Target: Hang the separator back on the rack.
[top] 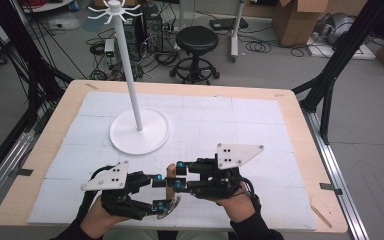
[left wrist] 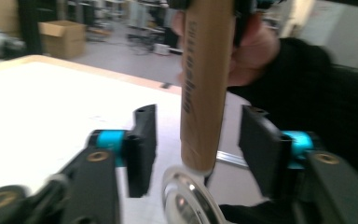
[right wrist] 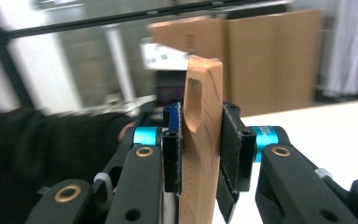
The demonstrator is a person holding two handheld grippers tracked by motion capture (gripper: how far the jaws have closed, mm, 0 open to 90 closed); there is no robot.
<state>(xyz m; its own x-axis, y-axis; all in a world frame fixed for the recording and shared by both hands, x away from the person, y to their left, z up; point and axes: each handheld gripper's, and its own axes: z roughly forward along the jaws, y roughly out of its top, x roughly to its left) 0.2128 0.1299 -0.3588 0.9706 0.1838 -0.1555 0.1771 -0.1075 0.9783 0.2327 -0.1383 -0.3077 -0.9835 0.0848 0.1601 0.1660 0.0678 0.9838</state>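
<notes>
Clamping the wooden handle (right wrist: 200,140), right gripper (top: 179,175) has it; left gripper (top: 158,190) stands open around it. Handover near stand (top: 140,131) seems done; hanging remains.

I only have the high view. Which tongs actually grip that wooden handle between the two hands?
Observer: The right tongs are clamped on the wooden handle, with the pads pressing on both of its sides.
Operator: And the left ones?
Observer: The left tongs stand open, with a gap on either side of the handle.
Operator: Anything at the handle's free end?
Observer: A long slot is cut through it near the tip.
</notes>
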